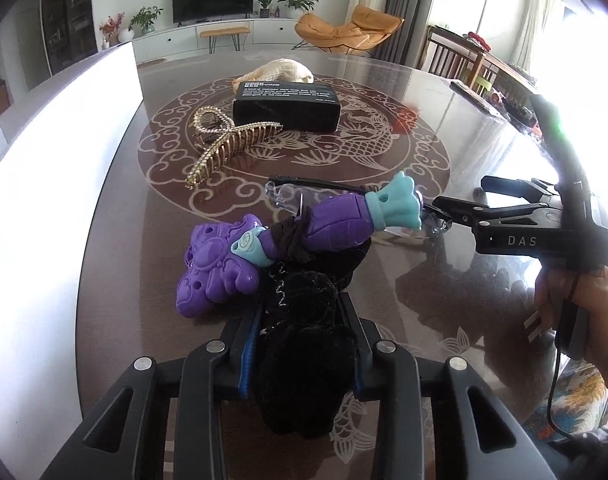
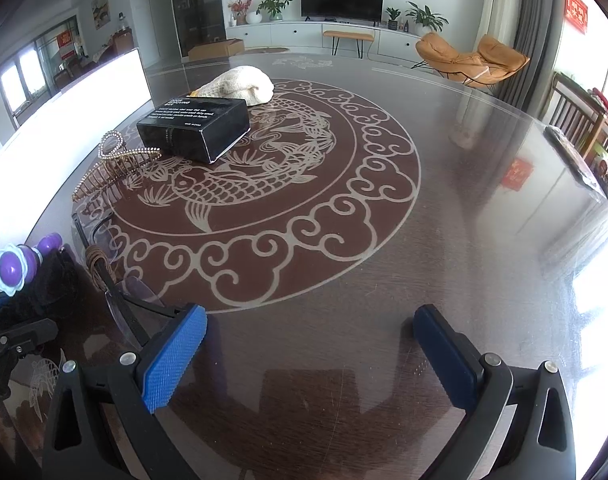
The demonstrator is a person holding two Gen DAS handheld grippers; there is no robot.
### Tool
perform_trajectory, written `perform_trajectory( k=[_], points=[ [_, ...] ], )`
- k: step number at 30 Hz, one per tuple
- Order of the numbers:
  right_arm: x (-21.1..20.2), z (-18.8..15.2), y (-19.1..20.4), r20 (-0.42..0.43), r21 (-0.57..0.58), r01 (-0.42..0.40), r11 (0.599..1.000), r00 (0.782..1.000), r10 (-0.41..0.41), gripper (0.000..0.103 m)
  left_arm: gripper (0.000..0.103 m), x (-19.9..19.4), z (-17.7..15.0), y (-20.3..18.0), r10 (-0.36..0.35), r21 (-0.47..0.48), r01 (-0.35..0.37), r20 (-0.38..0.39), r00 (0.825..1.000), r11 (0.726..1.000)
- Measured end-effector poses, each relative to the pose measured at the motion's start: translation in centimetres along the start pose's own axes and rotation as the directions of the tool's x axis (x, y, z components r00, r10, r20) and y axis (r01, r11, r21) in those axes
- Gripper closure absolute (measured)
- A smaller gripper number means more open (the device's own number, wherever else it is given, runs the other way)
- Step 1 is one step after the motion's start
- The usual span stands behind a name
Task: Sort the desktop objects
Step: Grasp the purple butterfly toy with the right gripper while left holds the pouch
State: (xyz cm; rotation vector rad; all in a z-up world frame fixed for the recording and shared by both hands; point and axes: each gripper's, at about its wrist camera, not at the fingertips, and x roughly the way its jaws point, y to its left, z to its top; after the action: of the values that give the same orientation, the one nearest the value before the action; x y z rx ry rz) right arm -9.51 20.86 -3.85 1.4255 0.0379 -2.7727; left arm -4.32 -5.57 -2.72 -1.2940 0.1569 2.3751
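Black fuzzy item [image 1: 304, 320] clenched in left gripper [image 1: 299, 312]; right gripper [image 2: 308, 344] spread over bare table [image 2: 464, 200].

So on the tabletop [image 2: 444, 240], from the left wrist view: the fuzzy cloth [image 1: 304, 312] sits at 6 o'clock between the left hand-held gripper [image 1: 299, 344] pads. The toy [image 1: 263, 248] lies across its far end, stretching from 9 toward 3. The glasses [image 1: 287, 196] are just behind the toy. The hair claw [image 1: 223, 140] is at 11, the box [image 1: 286, 106] at 12 behind it, and the knit bundle [image 1: 283, 70] right behind the box.
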Motion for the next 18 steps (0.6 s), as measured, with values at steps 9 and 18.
perform_trajectory(
  k=[9,18],
  points=[
    [-2.4,0.2,1.4,-0.046,-0.170,-0.312,0.935,0.950,0.309,0.000,0.068,-2.4,-3.3,1.4,-0.043,0.001,0.043,-0.018,0.999,0.999],
    [-6.6,3.0,9.3,-0.169,-0.297,-0.529,0.795,0.849,0.501,0.000,0.068,-3.9,-5.8,0.6,-0.048,0.016,0.049,-0.034,0.998,0.999]
  ],
)
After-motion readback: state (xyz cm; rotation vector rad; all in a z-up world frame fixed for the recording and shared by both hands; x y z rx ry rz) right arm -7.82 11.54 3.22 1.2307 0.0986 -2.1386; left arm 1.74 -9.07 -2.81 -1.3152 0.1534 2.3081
